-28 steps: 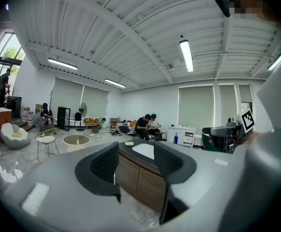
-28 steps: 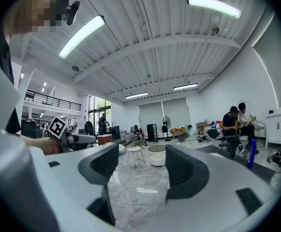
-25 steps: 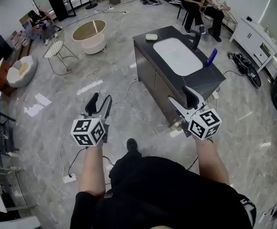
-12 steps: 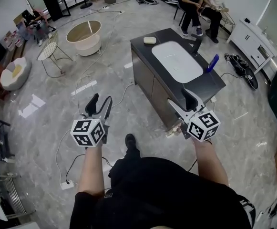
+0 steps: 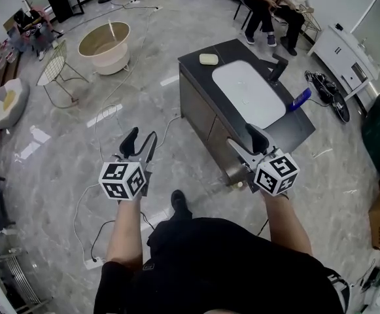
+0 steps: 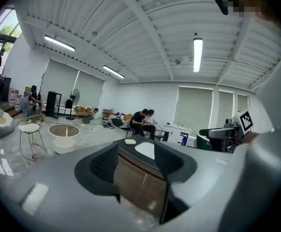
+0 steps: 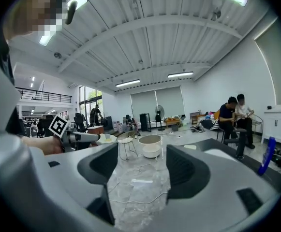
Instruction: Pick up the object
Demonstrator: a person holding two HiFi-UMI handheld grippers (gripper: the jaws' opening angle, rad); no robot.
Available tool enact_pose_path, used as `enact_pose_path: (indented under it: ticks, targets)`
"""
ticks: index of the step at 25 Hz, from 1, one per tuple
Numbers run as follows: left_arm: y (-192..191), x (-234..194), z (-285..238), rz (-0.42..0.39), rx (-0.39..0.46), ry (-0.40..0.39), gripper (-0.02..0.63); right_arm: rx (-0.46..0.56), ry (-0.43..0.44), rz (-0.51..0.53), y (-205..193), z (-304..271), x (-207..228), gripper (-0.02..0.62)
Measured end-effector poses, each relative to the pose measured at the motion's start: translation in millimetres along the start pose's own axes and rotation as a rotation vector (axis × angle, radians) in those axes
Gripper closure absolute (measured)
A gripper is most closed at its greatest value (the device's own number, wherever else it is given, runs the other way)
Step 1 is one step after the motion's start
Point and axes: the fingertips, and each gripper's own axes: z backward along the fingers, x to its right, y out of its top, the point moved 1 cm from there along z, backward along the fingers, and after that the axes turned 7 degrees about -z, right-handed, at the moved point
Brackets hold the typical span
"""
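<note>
A dark cabinet [image 5: 201, 103] with a white sink [image 5: 248, 93] stands ahead of me. On its top lie a pale soap bar [image 5: 208, 59] at the far corner and a blue object [image 5: 301, 97] at the right edge, beside a dark faucet [image 5: 278, 67]. My left gripper [image 5: 140, 138] hangs open over the floor, left of the cabinet. At the cabinet's near corner my right gripper [image 5: 242, 138] is open too. Neither holds anything. The left gripper view looks between the left gripper's [image 6: 136, 161] jaws at the cabinet [image 6: 135, 180] and soap bar [image 6: 130, 141]. The right gripper [image 7: 138, 166] faces the floor; the blue object [image 7: 264, 156] shows at right.
A round beige tub [image 5: 103, 45] and a wire chair [image 5: 53, 70] stand on the marble floor at back left. Cables [image 5: 104, 120] trail across the floor. Two seated people [image 5: 275, 2] are behind the cabinet. A white low cabinet [image 5: 340, 51] stands at right.
I have stepped closer to the cabinet, which now sits lower and nearer in the head view. Both grippers keep their pose and stay open.
</note>
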Motion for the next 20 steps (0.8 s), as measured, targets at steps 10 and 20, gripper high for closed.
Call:
enact_pose_path:
  ticks: [10,20]
  targets:
    - [18.4,-97.4,-42.9,0.021,0.009,-0.015,0.385,-0.019,0.022,0.011,27.0,-113.8,-2.0,0.316]
    - [32.3,-145.4,-54.5,0.007,0.029,0.018,0.385,-0.003,0.030,0.011,45.2,-162.9,4.5,0.316]
